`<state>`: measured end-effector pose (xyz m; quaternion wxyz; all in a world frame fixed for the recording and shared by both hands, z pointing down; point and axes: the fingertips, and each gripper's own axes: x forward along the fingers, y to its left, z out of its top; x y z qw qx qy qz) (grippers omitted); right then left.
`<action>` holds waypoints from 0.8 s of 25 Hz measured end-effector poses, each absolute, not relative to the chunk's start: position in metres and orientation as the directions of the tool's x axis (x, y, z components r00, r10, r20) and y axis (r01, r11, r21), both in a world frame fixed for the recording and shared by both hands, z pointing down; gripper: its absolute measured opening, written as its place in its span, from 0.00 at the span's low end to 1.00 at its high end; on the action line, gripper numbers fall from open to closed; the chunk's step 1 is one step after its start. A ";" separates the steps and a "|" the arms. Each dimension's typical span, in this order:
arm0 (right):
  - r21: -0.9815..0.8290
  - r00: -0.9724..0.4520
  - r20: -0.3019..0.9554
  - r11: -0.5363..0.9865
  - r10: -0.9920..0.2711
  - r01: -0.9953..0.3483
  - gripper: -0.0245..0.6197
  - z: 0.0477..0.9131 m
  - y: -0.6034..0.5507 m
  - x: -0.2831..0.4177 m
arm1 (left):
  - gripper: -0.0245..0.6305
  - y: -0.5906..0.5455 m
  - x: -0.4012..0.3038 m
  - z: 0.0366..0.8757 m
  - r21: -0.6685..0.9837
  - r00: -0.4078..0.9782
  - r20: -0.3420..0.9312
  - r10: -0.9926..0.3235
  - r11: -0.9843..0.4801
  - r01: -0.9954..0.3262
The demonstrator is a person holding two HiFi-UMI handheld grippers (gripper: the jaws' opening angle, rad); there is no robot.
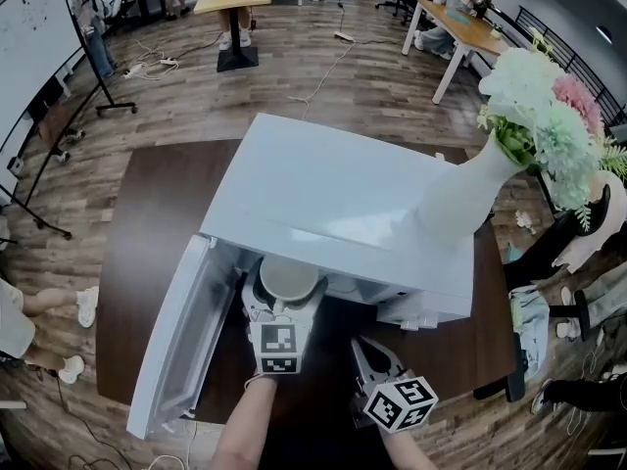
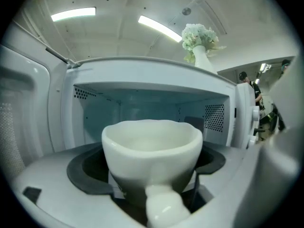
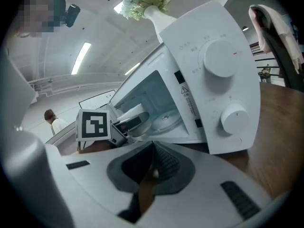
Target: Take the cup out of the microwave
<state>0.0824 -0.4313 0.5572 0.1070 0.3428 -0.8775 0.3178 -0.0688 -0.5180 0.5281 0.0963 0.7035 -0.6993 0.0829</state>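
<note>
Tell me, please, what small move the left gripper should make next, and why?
Probably draw the left gripper straight back toward the person. Its jaws are shut on the cup, which sits at the mouth of the microwave. The door stands wide open at the left, and the right gripper, shut and empty, hangs off to the right of that path.

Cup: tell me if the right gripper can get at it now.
Probably not cleanly: the left gripper clamps the cup at the microwave mouth, covering its near side, and the right gripper is shut.
</note>
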 end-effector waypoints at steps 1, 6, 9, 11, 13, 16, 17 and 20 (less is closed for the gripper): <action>-0.483 -0.737 0.407 0.558 -0.540 -0.675 0.03 0.556 -0.429 0.084 | 0.80 -0.512 -0.070 0.527 0.023 0.012 0.253 -0.967 -0.006 -1.000; -0.461 -0.711 0.411 0.543 -0.570 -0.702 0.03 0.545 -0.419 0.088 | 0.80 -0.482 -0.071 0.516 0.041 0.037 0.261 -0.965 -0.027 -0.999; -0.460 -0.698 0.408 0.529 -0.588 -0.714 0.03 0.539 -0.413 0.091 | 0.80 -0.463 -0.073 0.508 0.043 0.045 0.263 -0.964 -0.035 -0.998; -0.458 -0.690 0.405 0.520 -0.600 -0.721 0.03 0.535 -0.411 0.092 | 0.80 -0.453 -0.073 0.502 0.051 0.049 0.256 -0.965 -0.037 -0.998; -0.452 -0.683 0.403 0.516 -0.609 -0.728 0.03 0.532 -0.408 0.093 | 0.80 -0.441 -0.072 0.495 0.057 0.054 0.245 -0.968 -0.041 -0.998; -0.423 -0.670 0.400 0.523 -0.625 -0.740 0.03 0.529 -0.405 0.095 | 0.80 -0.422 -0.069 0.485 0.061 0.074 0.233 -0.970 -0.061 -0.996; -0.407 -0.666 0.398 0.529 -0.631 -0.745 0.03 0.527 -0.404 0.096 | 0.80 -0.416 -0.068 0.482 0.060 0.085 0.231 -0.969 -0.073 -0.996; -0.361 -0.661 0.390 0.554 -0.641 -0.750 0.03 0.521 -0.401 0.099 | 0.80 -0.399 -0.064 0.473 0.054 0.117 0.231 -0.966 -0.107 -0.993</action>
